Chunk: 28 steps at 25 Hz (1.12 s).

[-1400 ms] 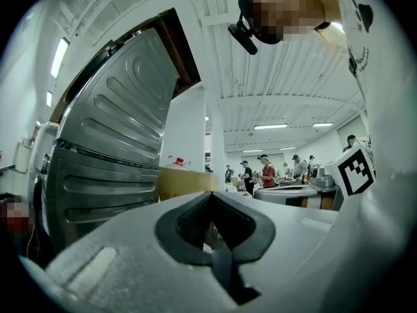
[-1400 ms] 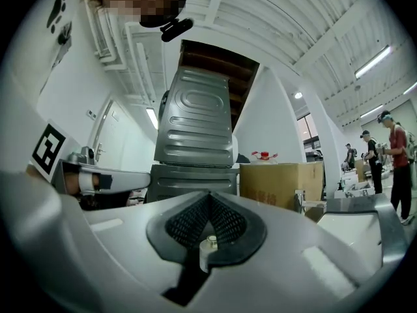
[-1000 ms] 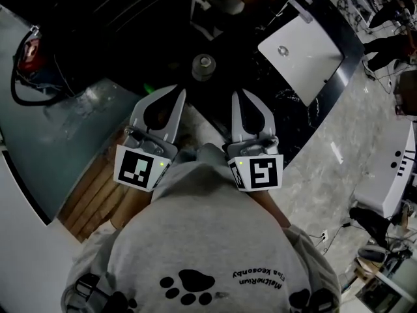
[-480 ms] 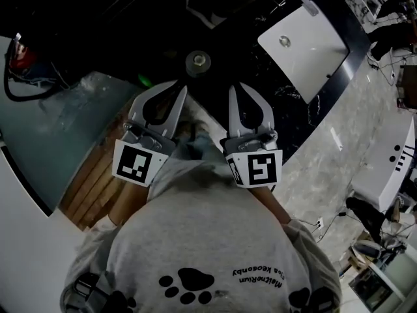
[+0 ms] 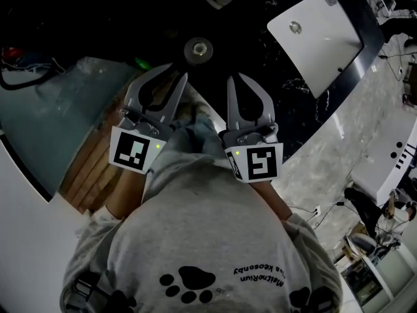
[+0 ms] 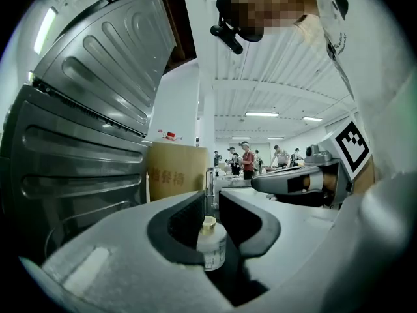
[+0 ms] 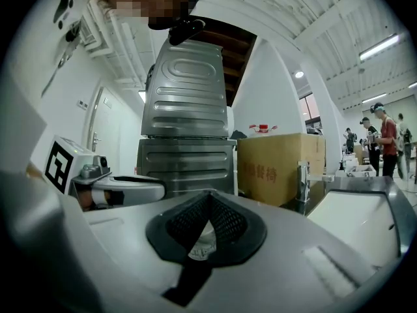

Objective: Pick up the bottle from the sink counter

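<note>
- Grey jaws of the left gripper (image 6: pixel 212 199) stand a narrow slit apart, having just been opening. Nothing sits between them, and the gap looks narrower than the bottle beyond it.
- Jaws of the right gripper (image 7: pixel 208 197) are pressed together at the tips and hold nothing.
- Seen through the left gripper's slit, the bottle (image 6: pixel 212 245) stands upright, with a pale body and a yellowish cap. It is lined up with the gap but lies past the tips.
- From the head view, the bottle (image 5: pixel 199 47) stands on the dark veined counter (image 5: pixel 293 93). It is ahead of both grippers, roughly between their two lines, and touches neither.
- Farther out, the white sink basin (image 5: pixel 319 34) lies to the bottle's right, well apart from it. A cardboard box (image 7: pixel 280 165) and a ribbed steel cabinet (image 6: pixel 85 109) stand behind.
- The step in hand looks like the approach, with the left gripper leading.
- To do it well, spread the left jaws wider than the bottle's body before going forward. A slit this narrow would likely shove the bottle or tip it.
- Hold the gripper level and keep the bottle centred in the gap. Come in at body height, below the cap.
- Close on the body only once both pads flank it, then lift straight up.
- Keep the right gripper clear of the bottle's side.
</note>
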Tool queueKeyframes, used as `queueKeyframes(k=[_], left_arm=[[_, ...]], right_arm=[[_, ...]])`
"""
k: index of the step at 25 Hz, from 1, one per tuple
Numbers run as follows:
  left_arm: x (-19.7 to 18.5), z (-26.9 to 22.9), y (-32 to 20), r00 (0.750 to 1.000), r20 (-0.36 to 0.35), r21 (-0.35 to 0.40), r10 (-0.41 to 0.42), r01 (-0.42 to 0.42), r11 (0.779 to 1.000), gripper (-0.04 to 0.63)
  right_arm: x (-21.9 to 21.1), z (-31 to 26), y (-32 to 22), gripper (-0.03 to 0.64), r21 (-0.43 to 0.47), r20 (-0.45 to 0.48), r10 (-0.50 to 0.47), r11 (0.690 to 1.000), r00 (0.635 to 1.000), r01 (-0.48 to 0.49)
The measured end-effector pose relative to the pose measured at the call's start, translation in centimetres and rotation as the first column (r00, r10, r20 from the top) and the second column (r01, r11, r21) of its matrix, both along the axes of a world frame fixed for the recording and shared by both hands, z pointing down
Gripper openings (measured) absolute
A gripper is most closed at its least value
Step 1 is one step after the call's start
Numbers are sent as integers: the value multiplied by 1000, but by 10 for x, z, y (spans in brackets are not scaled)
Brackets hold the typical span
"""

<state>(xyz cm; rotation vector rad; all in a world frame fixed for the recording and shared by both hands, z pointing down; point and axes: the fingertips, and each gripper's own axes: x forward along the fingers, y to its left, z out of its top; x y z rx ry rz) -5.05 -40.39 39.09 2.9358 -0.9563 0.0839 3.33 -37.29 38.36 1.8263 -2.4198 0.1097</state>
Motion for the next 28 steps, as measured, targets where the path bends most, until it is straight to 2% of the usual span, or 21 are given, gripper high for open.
queueKeyframes(k=[11, 13, 20, 25, 28], left_arm=[[19, 46, -13, 997, 48, -76, 63, -60, 995, 253], [22, 55, -15, 995, 57, -92, 76, -70, 993, 269], [29, 84, -21, 985, 143, -106, 101, -86, 991, 371], [37, 99, -27, 974, 192, -111, 122, -102, 989, 376], [43, 104, -32, 974, 192, -115, 124, -103, 988, 377]], right_arm=[[9, 25, -8, 0, -52, -11, 11, 999, 1000, -12], [9, 29, -10, 0, -60, -12, 13, 998, 1000, -14], [11, 37, -15, 0, -83, -14, 19, 996, 1000, -21], [16, 42, -18, 0, -97, -14, 32, 995, 999, -34], [20, 45, -21, 0, -105, -14, 41, 994, 999, -42]])
